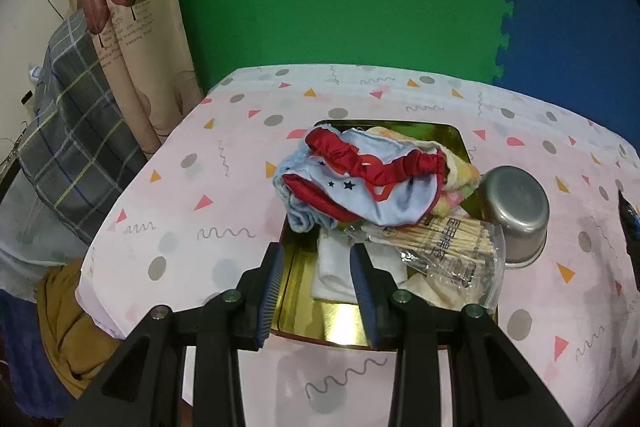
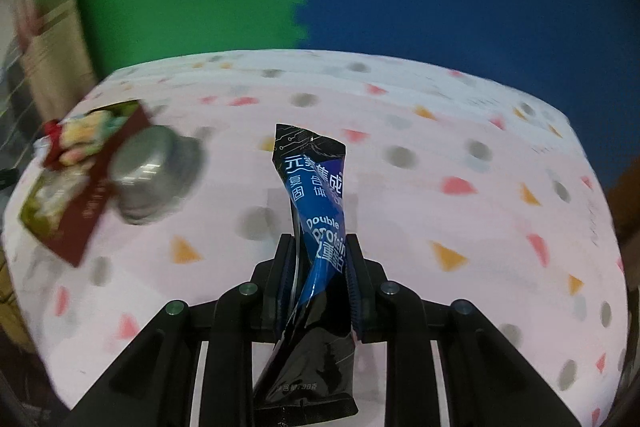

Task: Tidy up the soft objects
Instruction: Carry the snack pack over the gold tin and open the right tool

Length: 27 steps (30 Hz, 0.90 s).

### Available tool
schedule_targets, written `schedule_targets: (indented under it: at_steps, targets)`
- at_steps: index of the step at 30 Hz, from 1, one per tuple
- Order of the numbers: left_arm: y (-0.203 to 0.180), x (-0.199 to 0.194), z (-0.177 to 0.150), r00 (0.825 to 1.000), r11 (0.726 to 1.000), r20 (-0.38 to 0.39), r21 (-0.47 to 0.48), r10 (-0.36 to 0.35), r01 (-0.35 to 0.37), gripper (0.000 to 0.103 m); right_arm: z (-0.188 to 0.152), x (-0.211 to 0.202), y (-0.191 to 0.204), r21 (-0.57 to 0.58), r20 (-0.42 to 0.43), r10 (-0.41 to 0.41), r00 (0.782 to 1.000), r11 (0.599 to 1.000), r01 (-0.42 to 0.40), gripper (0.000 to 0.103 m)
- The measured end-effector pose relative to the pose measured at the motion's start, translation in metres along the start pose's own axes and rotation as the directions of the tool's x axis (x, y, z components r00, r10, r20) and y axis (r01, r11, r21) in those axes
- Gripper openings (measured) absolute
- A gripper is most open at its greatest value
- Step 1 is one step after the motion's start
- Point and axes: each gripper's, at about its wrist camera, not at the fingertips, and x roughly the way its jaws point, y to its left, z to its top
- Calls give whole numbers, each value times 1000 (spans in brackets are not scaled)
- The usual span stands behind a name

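A gold tin tray (image 1: pixel 340 323) holds a pile of soft things: a light-blue garment with red ruffled trim (image 1: pixel 360 183), a pastel towel (image 1: pixel 460 183), a white folded cloth (image 1: pixel 336 267) and a clear bag of wooden sticks (image 1: pixel 452 247). My left gripper (image 1: pixel 318 263) is open and empty, hovering over the tray's near end above the white cloth. My right gripper (image 2: pixel 318 255) is shut on a blue-and-black protein snack packet (image 2: pixel 316 203) and holds it above the tablecloth. The tray (image 2: pixel 80 223) shows blurred at the left of the right wrist view.
An upturned steel bowl (image 1: pixel 514 211) touches the tray's right side; it also shows in the right wrist view (image 2: pixel 148 179). The table has a pink patterned cloth (image 1: pixel 200 187). A plaid cushion (image 1: pixel 72 139) and curtain stand left. Green and blue foam mats back the table.
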Motion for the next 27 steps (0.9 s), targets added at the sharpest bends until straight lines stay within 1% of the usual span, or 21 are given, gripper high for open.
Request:
schedule_targets:
  at_steps: [5,8,12,15,19,22,27]
  targets:
    - [6,-4,0,1000,1000,5,-22,0,0,35,13,-1,59,-81,2,87,996,993,-86,22]
    - [11,-7,-1,1000,999,14,-45,14,-14,35,19,-2,92,-121,-8,136,991,983,-136,22]
    - [22,-8,-4,1000,996,21,-88,20,-18,35,26,-5,128,-160,-21,180,983,970,-181,22]
    - [31,-9,-3,999,994,22,-105,24,-21,35,31,-5,155,-197,-31,205,978,958,-207,22]
    - [43,-13,-1,998,990,33,-131,50,-45,35,37,-1,194,-229,-44,237,971,943,-241,22]
    - [52,-14,0,998,987,35,-154,55,-49,35,42,7,220,-235,-63,259,964,935,-267,22]
    - [60,-16,1,997,983,38,-172,70,-62,35,50,20,255,-248,-70,273,959,927,-282,22]
